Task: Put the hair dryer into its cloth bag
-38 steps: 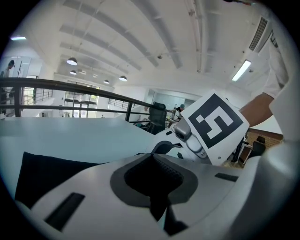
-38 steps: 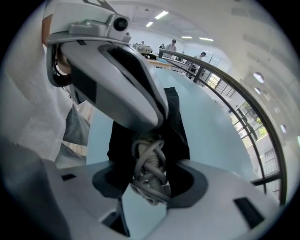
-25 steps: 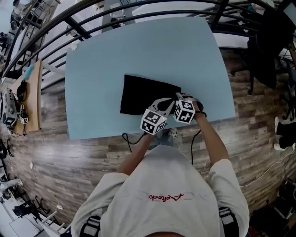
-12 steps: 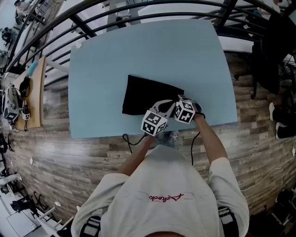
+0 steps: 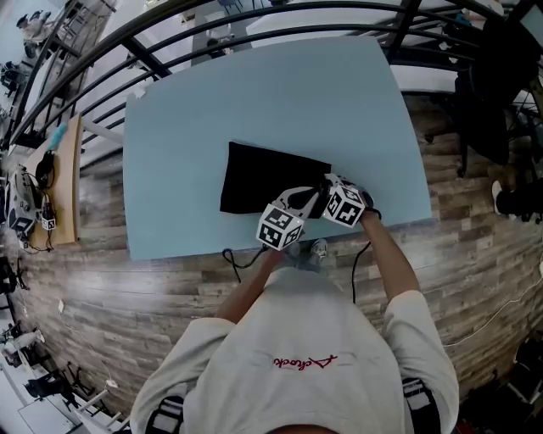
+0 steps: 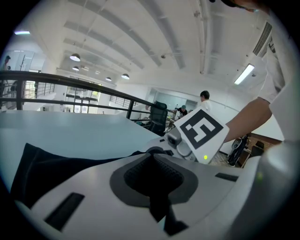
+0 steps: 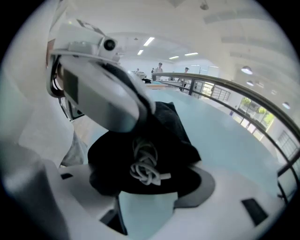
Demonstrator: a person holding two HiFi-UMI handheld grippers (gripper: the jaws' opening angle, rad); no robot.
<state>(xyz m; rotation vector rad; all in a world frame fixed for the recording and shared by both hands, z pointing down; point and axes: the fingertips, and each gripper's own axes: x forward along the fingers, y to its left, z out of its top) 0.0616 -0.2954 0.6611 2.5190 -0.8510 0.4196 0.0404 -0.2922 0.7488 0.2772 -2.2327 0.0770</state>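
The black cloth bag (image 5: 263,174) lies flat in the middle of the blue table (image 5: 254,93). Both grippers meet at its near right end. My left gripper (image 5: 305,197) is shut on a fold of the bag's cloth (image 6: 47,168), seen pinched between its pads (image 6: 152,176). My right gripper (image 5: 329,188) stands with its jaws wide and has just been opening. A rounded black mass with a knotted white cord (image 7: 145,171) lies between them (image 7: 145,187). I cannot tell whether that mass is the hair dryer or the bag's mouth. Black cloth (image 7: 173,126) bunches behind it.
A black cable (image 5: 233,256) hangs off the table's near edge, and another cable (image 5: 356,271) hangs by the right arm. A dark railing (image 5: 212,21) runs behind the table. A wooden bench (image 5: 51,169) with small items stands at the left, a dark chair (image 5: 484,93) at the right.
The right gripper's marker cube has tilted slightly to the right. The left gripper and the bag stay where they were.
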